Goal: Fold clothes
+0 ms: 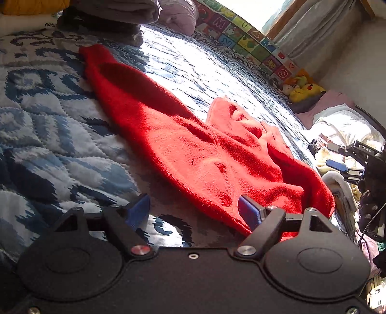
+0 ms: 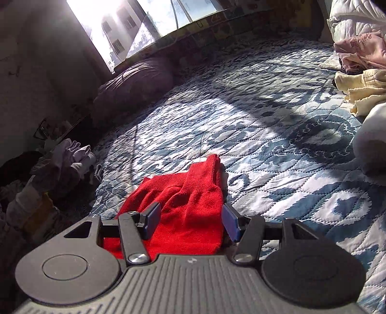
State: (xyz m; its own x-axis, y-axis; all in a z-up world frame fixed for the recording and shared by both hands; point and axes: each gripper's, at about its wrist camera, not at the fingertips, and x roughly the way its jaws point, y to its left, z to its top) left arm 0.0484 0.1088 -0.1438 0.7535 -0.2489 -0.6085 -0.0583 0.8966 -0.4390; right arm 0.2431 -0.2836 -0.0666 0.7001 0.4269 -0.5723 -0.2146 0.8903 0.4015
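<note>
While both my grippers sit low over the blue-and-white quilt (image 2: pixel 277 135), wide bare bedding runs up the middle of the right wrist frame toward the window (image 2: pixel 135 21), hemmed by a purple pillow (image 2: pixel 135 84) at upper left and a heap of pale clothes (image 2: pixel 359 82) at the right edge. Through the left wrist camera, folded dark clothes (image 1: pixel 111 17) are stacked at top left and an alphabet mat (image 1: pixel 243 36) borders the bed's far side. My left gripper (image 1: pixel 195 212) stands open, its right pad touching the near hem of the red garment (image 1: pixel 183 145), which lies rumpled across the centre, one narrow end reaching the upper left. My right gripper (image 2: pixel 190 221) is spread too, with red knit lying between its blue pads, ribbed end pointing away.
</note>
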